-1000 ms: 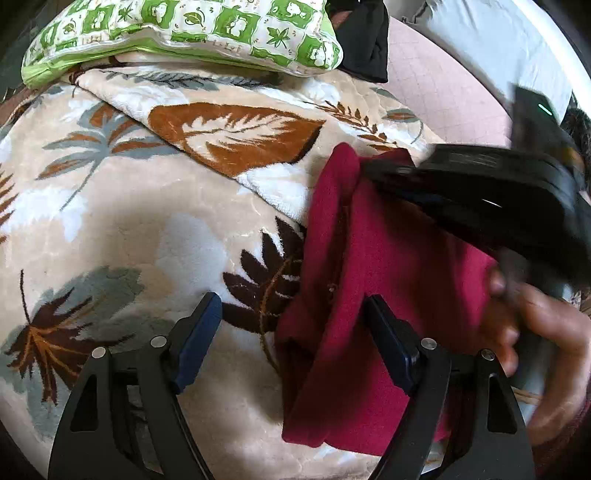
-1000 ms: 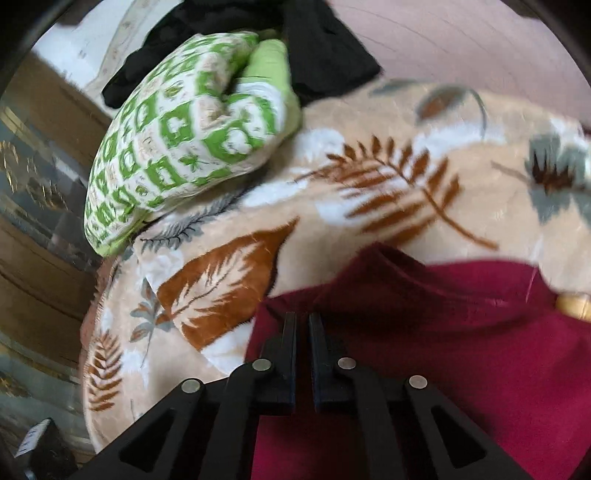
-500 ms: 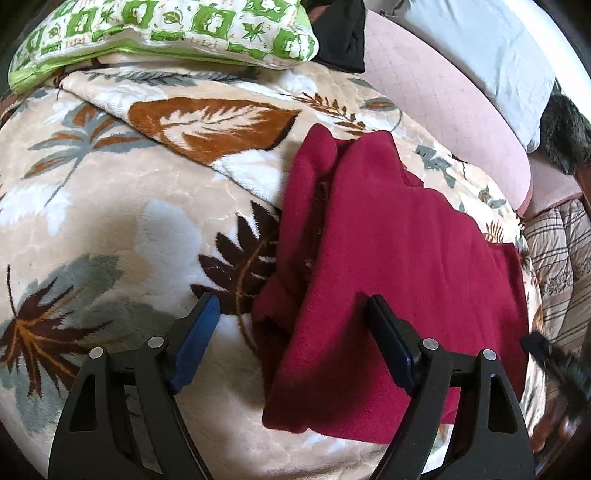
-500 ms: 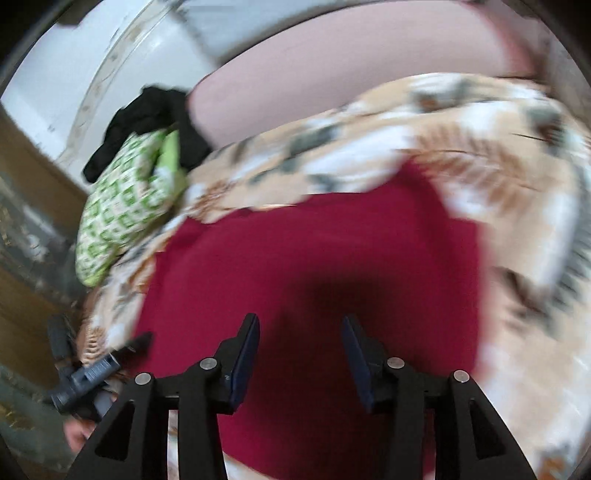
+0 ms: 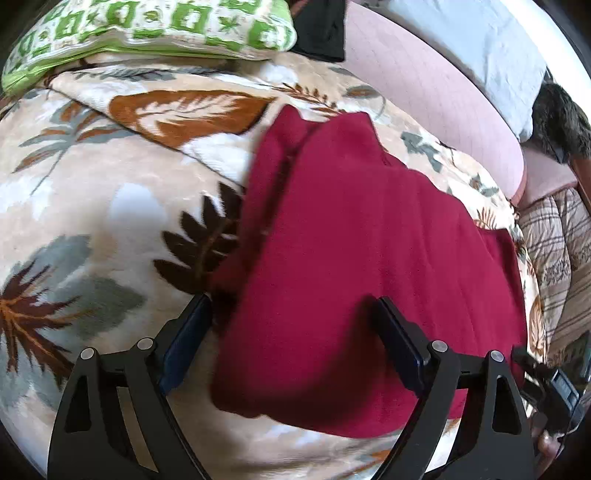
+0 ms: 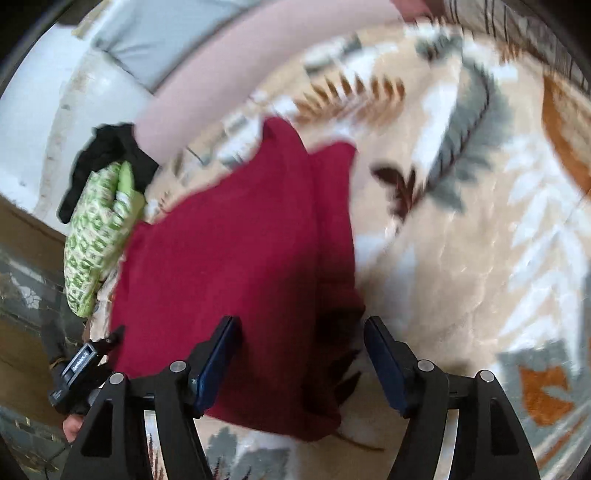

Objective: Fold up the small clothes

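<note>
Dark red fleece garment (image 5: 354,258), part-folded, lies on leaf-print plush blanket (image 5: 92,206). Long axis runs forward from left tool (image 5: 291,332), fingers apart, empty, straddling near hem. Right tool (image 6: 301,354) also apart, at opposite corner. Left looks nearer.

From my left wrist camera I see the left gripper (image 5: 291,339) with its jaws spread wide, nothing between the pads. Below them lies the dark red garment (image 5: 362,258), folded, spread on the leaf-patterned blanket (image 5: 92,192). One finger hangs over the garment's left edge, the other over its middle. At the far edge of the blanket sits a green-and-white cushion (image 5: 147,29), with a black cloth (image 5: 321,29) beside it. In the lower right corner I glimpse part of the right gripper (image 5: 554,391), too cropped to read its jaws.
</note>
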